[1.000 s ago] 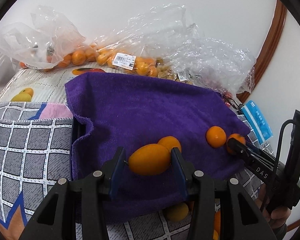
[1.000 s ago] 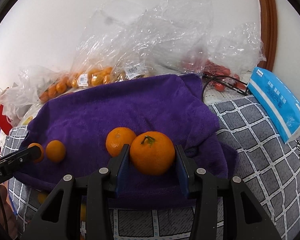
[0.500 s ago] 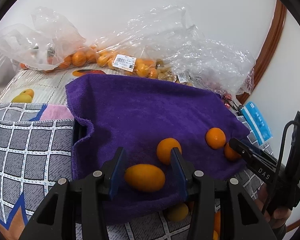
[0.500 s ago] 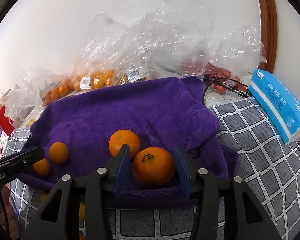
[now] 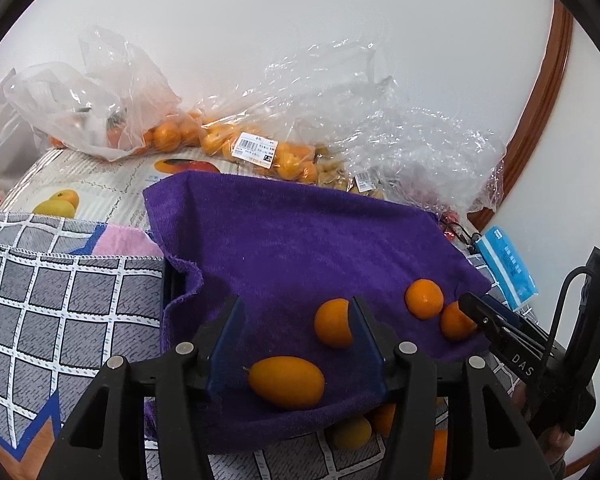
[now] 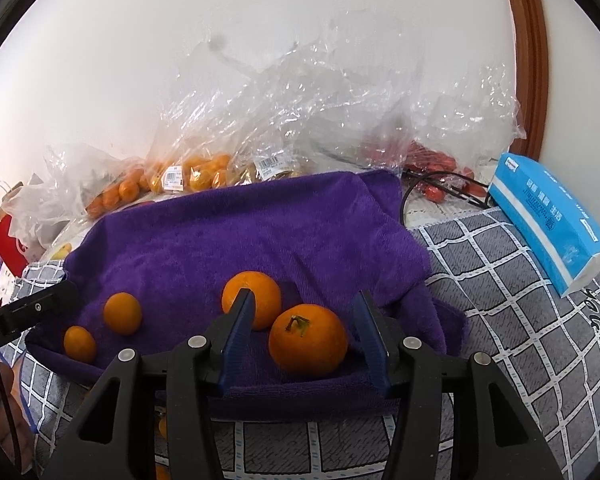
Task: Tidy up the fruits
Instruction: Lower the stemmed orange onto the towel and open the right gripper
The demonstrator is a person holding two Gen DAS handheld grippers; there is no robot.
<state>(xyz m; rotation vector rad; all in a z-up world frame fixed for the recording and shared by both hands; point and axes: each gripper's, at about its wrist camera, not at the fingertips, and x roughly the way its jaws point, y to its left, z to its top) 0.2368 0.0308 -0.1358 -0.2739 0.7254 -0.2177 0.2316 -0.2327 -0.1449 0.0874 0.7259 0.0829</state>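
The purple towel [image 5: 300,248] covers the middle of the surface, and its near edge droops toward 6 o'clock. That slope is the main risk: round fruit set close to the hem could roll off onto the grey checked cloth [image 5: 60,300], where a few loose fruits already lie.

In the right wrist view, the stemmed mandarin [image 6: 308,340] rests on the towel between the spread fingers of the right gripper [image 6: 304,316]. The jaws have just been opening, and neither pad presses on the fruit. A second mandarin [image 6: 256,298] sits just beside it at 10 o'clock, so a careless withdrawal could knock one into the other.

In the left wrist view, the oval orange fruit [image 5: 286,382] lies on the towel low between the fingers of the left gripper [image 5: 296,324], whose jaws have also just been opening and hold nothing. It sits nearest the hem, so a brush from a finger would likely tip it over. A smaller round fruit [image 5: 332,328] touches the right-hand finger at 1 o'clock and could get dragged along.
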